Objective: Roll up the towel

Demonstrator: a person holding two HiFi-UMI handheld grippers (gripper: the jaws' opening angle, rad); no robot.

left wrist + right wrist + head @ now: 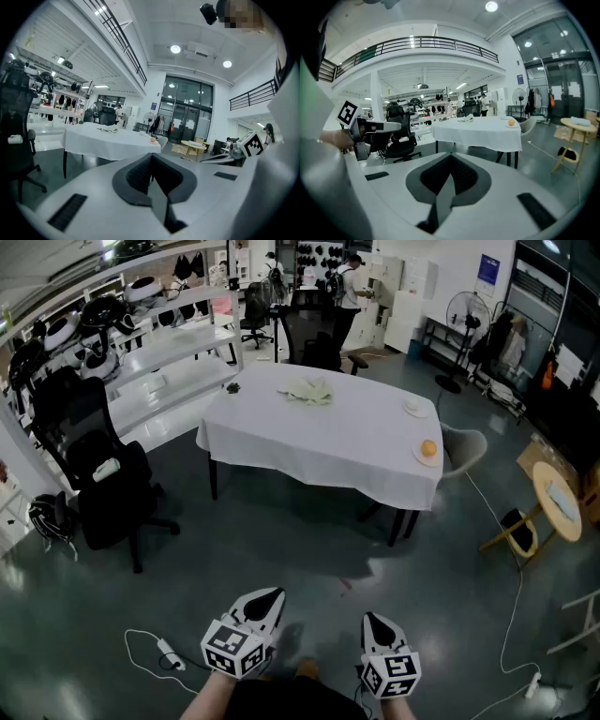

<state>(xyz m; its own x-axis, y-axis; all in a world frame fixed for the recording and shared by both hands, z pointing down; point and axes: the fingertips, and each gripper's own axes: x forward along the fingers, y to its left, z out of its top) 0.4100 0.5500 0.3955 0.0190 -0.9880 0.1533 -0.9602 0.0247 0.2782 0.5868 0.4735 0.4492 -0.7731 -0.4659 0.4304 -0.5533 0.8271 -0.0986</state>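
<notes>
A pale, crumpled towel lies on the far side of a table with a white cloth, well ahead of me. The towel shows small in the left gripper view and the right gripper view. My left gripper and right gripper hang low over the grey floor, far short of the table. Both are shut with nothing between their jaws. In the left gripper view the jaws meet, and in the right gripper view the jaws meet too.
An orange on a plate and a small white dish sit at the table's right end. A black office chair stands left, a small round wooden table right. A power strip and cable lie on the floor.
</notes>
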